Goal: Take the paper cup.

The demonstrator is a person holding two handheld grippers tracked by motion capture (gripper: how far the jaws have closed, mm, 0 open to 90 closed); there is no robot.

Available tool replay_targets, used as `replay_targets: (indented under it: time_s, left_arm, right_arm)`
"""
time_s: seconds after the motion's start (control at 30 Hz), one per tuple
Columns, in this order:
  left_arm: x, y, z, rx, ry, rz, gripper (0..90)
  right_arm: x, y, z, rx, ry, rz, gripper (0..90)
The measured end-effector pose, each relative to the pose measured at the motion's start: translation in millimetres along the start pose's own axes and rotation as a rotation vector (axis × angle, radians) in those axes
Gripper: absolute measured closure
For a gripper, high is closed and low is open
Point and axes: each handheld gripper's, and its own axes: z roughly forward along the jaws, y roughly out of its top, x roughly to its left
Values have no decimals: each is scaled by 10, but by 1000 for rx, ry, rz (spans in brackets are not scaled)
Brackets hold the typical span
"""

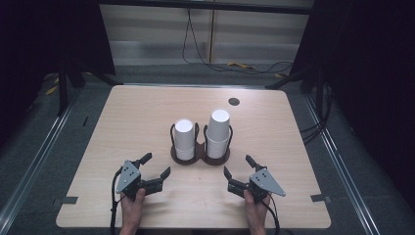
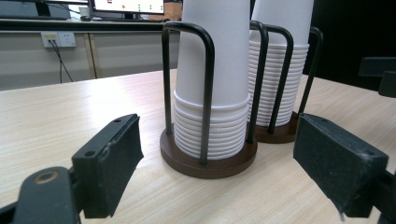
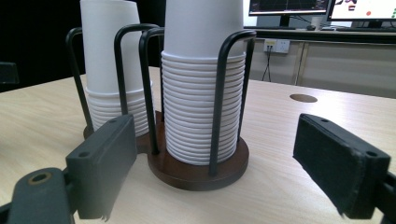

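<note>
Two stacks of upside-down white paper cups stand in a dark double holder (image 1: 200, 157) with black wire hoops at the table's middle. The left stack (image 1: 184, 139) is shorter; the right stack (image 1: 218, 133) is taller. My left gripper (image 1: 157, 165) rests near the front edge, left of the holder, open with nothing between its jaws. My right gripper (image 1: 239, 165) mirrors it on the right, also open and empty. In the left gripper view the shorter stack (image 2: 218, 93) stands just ahead of the left gripper (image 2: 219, 168). The right gripper view has the taller stack (image 3: 201, 93) ahead of the right gripper (image 3: 210, 172).
The light wooden table (image 1: 132, 122) has a round cable hole (image 1: 234, 101) at its back right. Bare tabletop lies on both sides of the holder and in front of it. Dark stands and cables sit on the floor beyond the table.
</note>
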Motion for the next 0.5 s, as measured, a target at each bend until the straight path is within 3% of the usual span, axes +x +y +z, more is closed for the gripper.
replay_targets:
  time_s: [0.13, 0.2, 0.27, 0.37, 0.5]
  left_arm:
    - [-11, 0, 2, -1, 0, 5, 153]
    - [-12, -3, -1, -10, -26, 17, 153]
    - [-18, -1, 4, -4, -17, 26, 155]
    - [-19, -1, 14, -7, -17, 17, 155]
    - [34, 15, 53, 0, -33, -33, 155]
  right_arm:
    - [-2, 2, -10, 12, 13, 14, 131]
    - [-6, 3, -13, 14, 25, 17, 130]
    - [-2, 4, -12, 16, 27, 14, 130]
    - [2, 6, -8, 21, 28, 6, 130]
    - [0, 8, -3, 27, 34, 7, 130]
